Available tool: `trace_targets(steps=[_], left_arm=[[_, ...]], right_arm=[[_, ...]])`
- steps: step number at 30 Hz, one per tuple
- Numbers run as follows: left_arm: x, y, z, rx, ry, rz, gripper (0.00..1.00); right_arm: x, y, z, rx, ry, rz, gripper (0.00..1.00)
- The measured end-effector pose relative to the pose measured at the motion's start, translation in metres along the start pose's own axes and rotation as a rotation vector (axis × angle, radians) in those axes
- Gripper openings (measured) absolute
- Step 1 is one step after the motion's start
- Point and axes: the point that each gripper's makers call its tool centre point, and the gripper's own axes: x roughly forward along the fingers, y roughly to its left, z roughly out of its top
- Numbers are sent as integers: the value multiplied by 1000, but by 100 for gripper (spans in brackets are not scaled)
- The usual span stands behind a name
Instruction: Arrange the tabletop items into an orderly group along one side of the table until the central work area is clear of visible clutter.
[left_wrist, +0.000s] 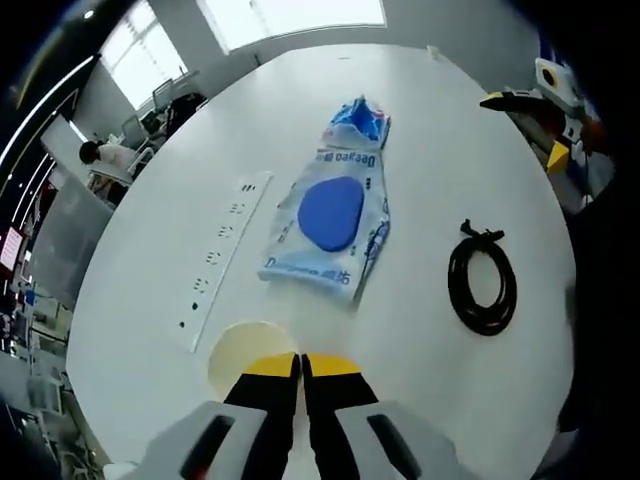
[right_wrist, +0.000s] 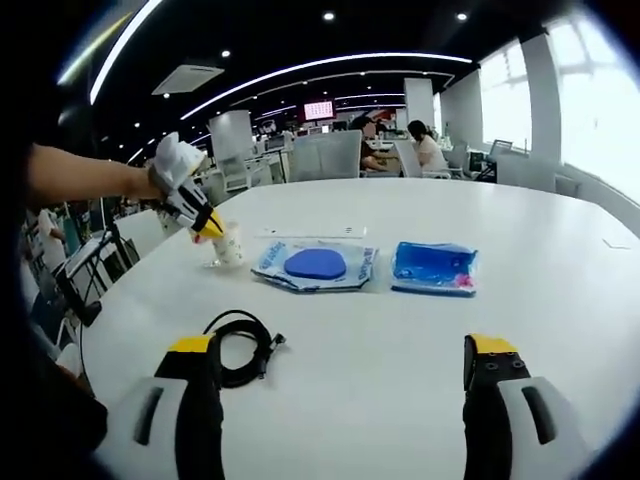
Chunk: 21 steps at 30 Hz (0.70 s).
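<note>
One pale translucent plastic cup (right_wrist: 227, 247), light and crushable, at table (right_wrist: 560, 300) edge beside the white power strip (left_wrist: 225, 255), pinched at rim by clenched left gripper (left_wrist: 300, 372); right gripper (right_wrist: 340, 365) released.

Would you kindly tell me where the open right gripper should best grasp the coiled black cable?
Probably pinch the coiled black cable across one side of its loop, coming from above: it lies flat on the white table, and the right gripper is open beside it.
</note>
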Motion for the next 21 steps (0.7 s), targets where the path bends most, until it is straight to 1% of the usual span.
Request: trace_targets(steps=[1, 4, 6, 10, 12, 14, 17, 18, 19, 21], left_arm=[[1, 1, 0, 13, -7, 5, 0], [4, -1, -5, 6, -5, -14, 0], [6, 0, -9, 7, -3, -9, 0], [6, 2, -10, -4, -13, 4, 6], [2, 4, -6, -18, -40, 11, 9], [-1, 6, -4, -25, -50, 18, 12], [-12, 10, 3, -39, -78, 53, 15], [-15, 11, 6, -50, -88, 64, 18], [-19, 14, 10, -53, -111, 86, 20], [-25, 17, 11, -71, -125, 105, 24]], right_arm=[[0, 0, -1, 1, 4, 1, 97], [1, 0, -3, 0, 9, 0, 97], [1, 0, -3, 0, 12, 2, 97], [1, 0, -3, 1, 13, 2, 97], [3, 0, -2, 2, 11, 6, 97], [4, 1, 0, 2, 10, 10, 97], [6, 2, 4, 7, 0, 15, 97], [6, 2, 6, 7, -3, 16, 98], [7, 2, 7, 9, -6, 18, 98], [8, 2, 10, 10, -13, 19, 98]])
